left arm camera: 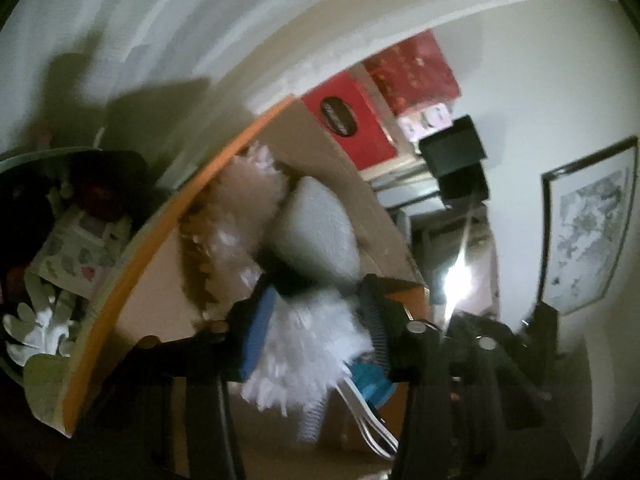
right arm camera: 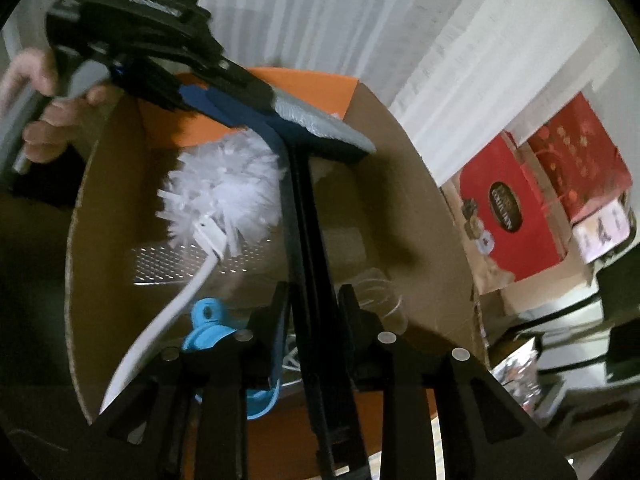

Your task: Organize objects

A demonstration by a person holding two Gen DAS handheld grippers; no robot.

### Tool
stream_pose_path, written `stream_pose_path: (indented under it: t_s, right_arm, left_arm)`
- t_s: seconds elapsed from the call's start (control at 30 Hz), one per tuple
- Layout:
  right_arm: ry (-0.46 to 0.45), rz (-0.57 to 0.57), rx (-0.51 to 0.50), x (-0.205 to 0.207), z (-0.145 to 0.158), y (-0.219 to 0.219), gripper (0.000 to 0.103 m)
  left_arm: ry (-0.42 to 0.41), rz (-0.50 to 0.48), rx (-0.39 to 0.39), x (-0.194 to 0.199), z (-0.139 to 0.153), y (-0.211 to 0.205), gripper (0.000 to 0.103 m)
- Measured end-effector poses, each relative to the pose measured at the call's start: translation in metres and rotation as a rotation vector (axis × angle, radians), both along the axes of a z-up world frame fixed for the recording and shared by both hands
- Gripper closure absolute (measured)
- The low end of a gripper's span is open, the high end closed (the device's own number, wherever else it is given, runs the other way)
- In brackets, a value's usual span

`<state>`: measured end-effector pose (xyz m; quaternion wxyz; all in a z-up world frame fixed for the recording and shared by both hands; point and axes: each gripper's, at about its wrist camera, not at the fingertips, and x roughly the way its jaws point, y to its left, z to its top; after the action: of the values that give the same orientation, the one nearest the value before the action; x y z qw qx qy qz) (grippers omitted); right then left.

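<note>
Left tool [left arm camera: 316,332] pinching white duster [left arm camera: 308,360] over cardboard box [left arm camera: 160,280]. Right tool [right arm camera: 314,320] clamped on black squeegee handle [right arm camera: 308,240], head up by box rim. Duster, blue clip [right arm camera: 206,328] already in box. Squeegee not yet laid down; release pending.

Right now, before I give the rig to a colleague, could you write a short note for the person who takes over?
Left gripper: over the cardboard box, with fluff of the white duster between its fingers. Whether it really pinches the duster cannot be told.
Right gripper: shut on the handle of the black-handled tool, whose grey head points up and away over the box.
Done: the duster and a blue clip lie inside the box.
Left: the tool is not yet laid down. It probably goes into the box next; then free both grippers.
</note>
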<state>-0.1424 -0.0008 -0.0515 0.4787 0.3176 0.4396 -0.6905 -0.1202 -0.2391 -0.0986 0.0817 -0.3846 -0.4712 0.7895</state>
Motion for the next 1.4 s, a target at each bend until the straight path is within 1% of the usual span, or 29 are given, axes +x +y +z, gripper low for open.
stream_pose_path:
  t_s: [0.13, 0.23, 0.3, 0.33, 0.4, 0.47, 0.53, 0.57, 0.6, 0.63, 0.7, 0.77, 0.83, 0.93, 1.0, 1.03, 1.1, 1.2, 1.4]
  right_arm:
    - [0.025, 0.03, 0.039, -0.004, -0.001, -0.004, 0.082]
    - [0.015, 0.034, 0.042, -0.01, -0.003, -0.008, 0.082]
    - [-0.008, 0.032, 0.043, -0.014, -0.007, -0.009, 0.082]
    - [-0.02, 0.028, 0.041, -0.015, -0.008, -0.01, 0.082]
    - [-0.065, 0.011, 0.024, -0.021, -0.014, -0.01, 0.082]
    - [-0.092, 0.002, 0.006, -0.024, -0.018, -0.008, 0.082]
    - [-0.12, -0.013, -0.017, -0.028, -0.02, -0.007, 0.081]
    - [-0.126, -0.021, -0.026, -0.028, -0.019, -0.006, 0.081]
    - [-0.127, -0.03, -0.033, -0.028, -0.018, -0.005, 0.079]
    - [-0.122, -0.04, -0.038, -0.027, -0.017, -0.003, 0.077]
    - [-0.127, -0.071, -0.069, -0.027, -0.011, 0.002, 0.058]
    - [-0.14, -0.091, -0.111, -0.023, -0.004, 0.009, 0.05]
    - [-0.141, -0.128, -0.157, -0.022, 0.004, 0.016, 0.048]
    - [-0.172, -0.19, -0.242, -0.021, 0.016, 0.03, 0.046]
    - [-0.196, -0.251, -0.31, -0.022, 0.025, 0.042, 0.044]
    - [-0.211, -0.28, -0.341, -0.023, 0.029, 0.047, 0.044]
    - [-0.238, -0.362, -0.4, -0.023, 0.035, 0.062, 0.041]
    - [-0.277, -0.471, -0.465, -0.021, 0.041, 0.082, 0.038]
    - [-0.264, -0.636, -0.539, 0.0, 0.049, 0.114, 0.028]
  left_arm:
    - [-0.001, -0.011, -0.065, 0.0, 0.012, 0.001, 0.064]
    - [-0.019, -0.022, -0.097, 0.0, 0.011, 0.003, 0.064]
    - [-0.029, -0.038, -0.098, 0.002, 0.01, 0.005, 0.062]
    - [-0.031, -0.046, -0.104, 0.002, 0.01, 0.006, 0.059]
    - [-0.04, -0.065, -0.125, 0.002, 0.011, 0.01, 0.055]
    - [-0.047, -0.085, -0.145, 0.001, 0.013, 0.015, 0.052]
    - [-0.046, -0.088, -0.165, 0.002, 0.015, 0.018, 0.037]
    - [-0.042, -0.085, -0.181, 0.002, 0.018, 0.02, 0.034]
    - [-0.042, -0.082, -0.201, 0.002, 0.02, 0.021, 0.027]
    - [-0.04, -0.083, -0.214, 0.002, 0.022, 0.022, 0.025]
    - [-0.045, -0.094, -0.234, 0.001, 0.024, 0.025, 0.022]
    - [-0.054, -0.11, -0.264, 0.0, 0.025, 0.03, 0.018]
    - [-0.058, -0.116, -0.291, 0.001, 0.027, 0.035, 0.011]
    - [-0.048, -0.135, -0.32, 0.005, 0.032, 0.044, 0.01]
    - [-0.042, -0.154, -0.346, 0.008, 0.037, 0.051, 0.009]
    - [-0.039, -0.16, -0.367, 0.01, 0.039, 0.056, 0.004]
    - [-0.029, -0.167, -0.406, 0.014, 0.044, 0.062, 0.001]
    - [-0.029, -0.178, -0.469, 0.02, 0.049, 0.073, 0.001]
    - [-0.031, -0.211, -0.575, 0.029, 0.055, 0.101, 0.001]
